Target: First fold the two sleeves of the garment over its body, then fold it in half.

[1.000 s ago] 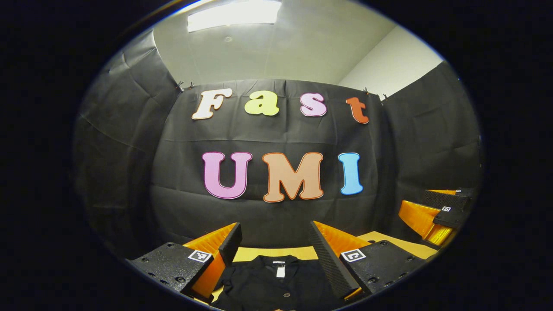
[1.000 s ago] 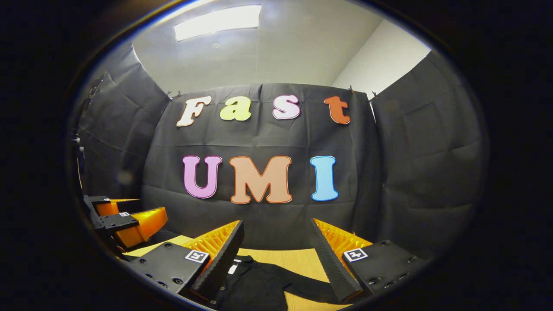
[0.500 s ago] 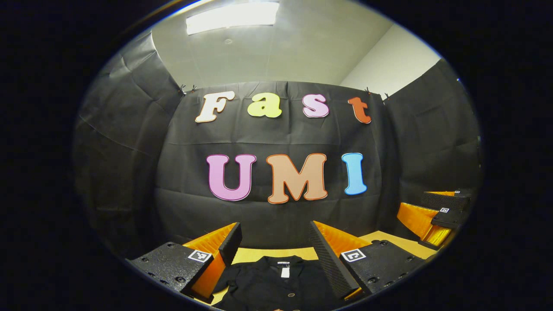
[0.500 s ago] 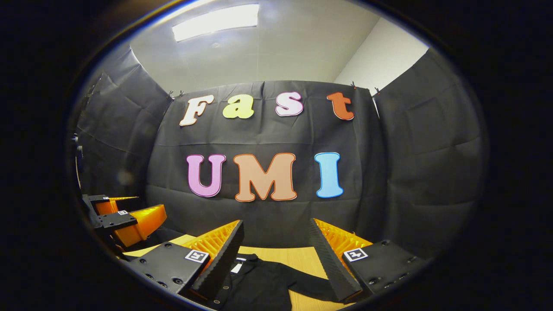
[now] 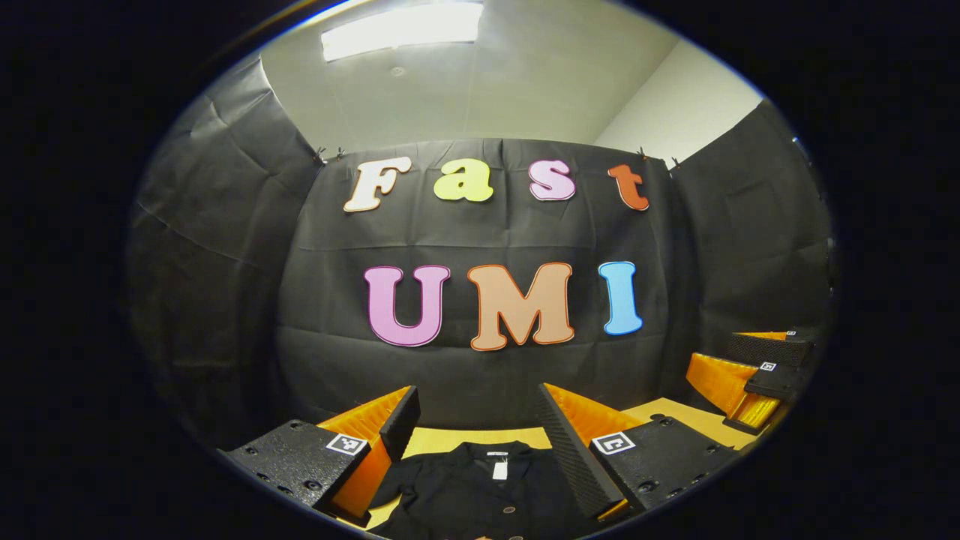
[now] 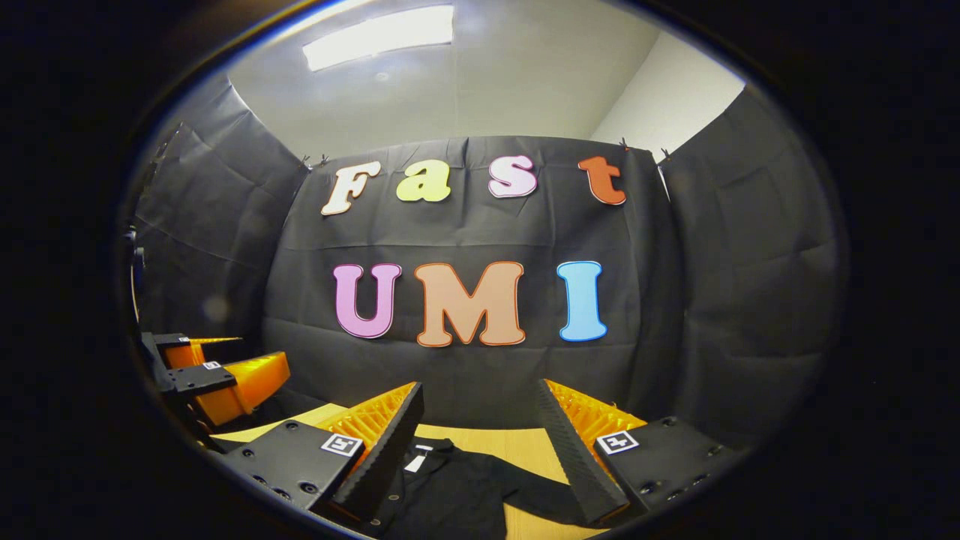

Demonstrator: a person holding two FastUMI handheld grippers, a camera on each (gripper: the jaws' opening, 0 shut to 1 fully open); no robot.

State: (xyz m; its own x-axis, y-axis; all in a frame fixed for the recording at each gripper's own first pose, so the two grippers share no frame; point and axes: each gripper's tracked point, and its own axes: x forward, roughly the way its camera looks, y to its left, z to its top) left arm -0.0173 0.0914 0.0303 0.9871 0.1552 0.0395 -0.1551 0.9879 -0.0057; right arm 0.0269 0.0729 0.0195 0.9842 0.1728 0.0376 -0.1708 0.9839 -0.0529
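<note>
A: Where is the garment?
B: In the left gripper view a black button-front shirt [image 5: 484,491] lies flat on the wooden table [image 5: 457,441] at the bottom centre of the frame, collar toward the wall, a white neck label [image 5: 499,469] just under the collar. In the right gripper view the same shirt sits at the lower centre, with one sleeve [image 6: 544,499] stretched out toward the lower right of the frame.

A: And the left gripper [image 5: 480,420]?
B: Its fingers stand wide apart with nothing between them, raised above the shirt's collar area.

A: The right gripper [image 6: 480,424]?
B: Also spread wide and empty, above the sleeve side of the shirt. Its fingers do not touch the cloth.

A: Do the grippers see each other?
B: Yes. The right one appears at the right edge of the left gripper view, the left one at the left edge of the right gripper view.
</note>
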